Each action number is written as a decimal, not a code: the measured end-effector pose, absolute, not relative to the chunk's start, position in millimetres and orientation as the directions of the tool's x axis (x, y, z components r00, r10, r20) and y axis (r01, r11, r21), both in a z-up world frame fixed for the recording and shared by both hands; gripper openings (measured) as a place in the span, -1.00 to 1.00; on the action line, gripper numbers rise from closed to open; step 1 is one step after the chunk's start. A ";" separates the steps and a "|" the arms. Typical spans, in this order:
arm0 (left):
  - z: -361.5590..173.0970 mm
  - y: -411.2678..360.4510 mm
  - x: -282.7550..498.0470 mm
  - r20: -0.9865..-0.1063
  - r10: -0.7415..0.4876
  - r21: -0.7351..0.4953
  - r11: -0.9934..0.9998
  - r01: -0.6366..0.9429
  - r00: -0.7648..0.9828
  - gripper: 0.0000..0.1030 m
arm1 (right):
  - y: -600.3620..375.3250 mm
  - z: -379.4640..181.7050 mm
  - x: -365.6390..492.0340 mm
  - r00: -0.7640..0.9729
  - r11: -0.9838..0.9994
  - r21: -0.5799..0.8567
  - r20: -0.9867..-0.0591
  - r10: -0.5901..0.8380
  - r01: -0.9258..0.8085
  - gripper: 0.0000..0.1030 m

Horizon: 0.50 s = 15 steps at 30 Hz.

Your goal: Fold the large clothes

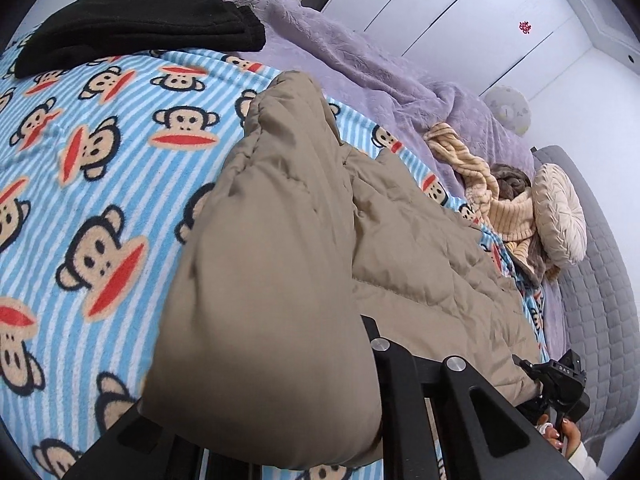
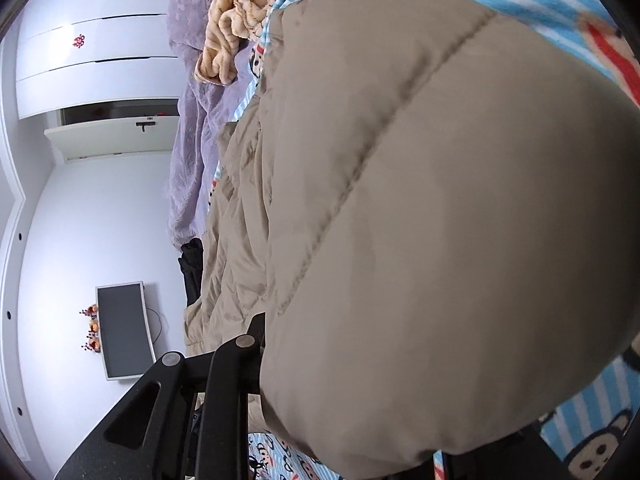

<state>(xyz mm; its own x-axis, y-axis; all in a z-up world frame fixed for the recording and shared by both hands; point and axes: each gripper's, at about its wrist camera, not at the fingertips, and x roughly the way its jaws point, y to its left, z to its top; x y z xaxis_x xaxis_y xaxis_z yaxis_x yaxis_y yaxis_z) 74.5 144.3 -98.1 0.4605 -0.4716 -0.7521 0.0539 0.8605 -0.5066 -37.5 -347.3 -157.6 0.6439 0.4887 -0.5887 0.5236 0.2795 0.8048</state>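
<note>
A beige quilted puffer jacket [image 1: 280, 260] lies across the blue striped monkey-print blanket [image 1: 100, 140] on the bed. One end of it is bunched up and raised off the blanket. My left gripper [image 1: 370, 332] is shut on that raised fold; the fabric hides one finger. In the right wrist view the jacket [image 2: 420, 220] bulges over my right gripper [image 2: 260, 332], which is pinched on another part of it with only one black finger [image 2: 236, 360] showing. From the left wrist view, the right gripper [image 1: 556, 376] appears at the jacket's far edge, held by a hand [image 1: 560, 436].
A folded black garment [image 1: 140, 28] rests on the blanket's far side. A purple throw [image 1: 360, 60], a cream striped garment [image 1: 504, 208] and a round cushion [image 1: 560, 216] lie by the grey quilted headboard [image 1: 600, 280]. White wardrobe doors [image 1: 440, 8] and a monitor [image 2: 124, 332] stand beyond the bed.
</note>
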 end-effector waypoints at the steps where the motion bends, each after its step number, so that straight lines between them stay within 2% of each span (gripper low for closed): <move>1: -97.2 148.2 64.1 -0.754 -0.475 -0.510 0.858 0.050 0.454 -0.68 | -343.5 -154.9 -44.2 0.636 0.291 0.800 -0.596 0.490 0.525 -0.49; 6: -100.8 160.7 3.7 -0.789 -0.458 -0.487 0.872 0.037 0.409 -0.68 | -330.4 -148.1 -78.8 0.581 0.332 0.768 -0.634 0.510 0.547 -0.49; 15: -122.7 177.3 -76.9 -0.878 -0.361 -0.400 0.914 -0.066 0.315 -0.66 | -327.9 -146.2 -143.4 0.520 0.328 0.754 -0.639 0.566 0.570 -0.49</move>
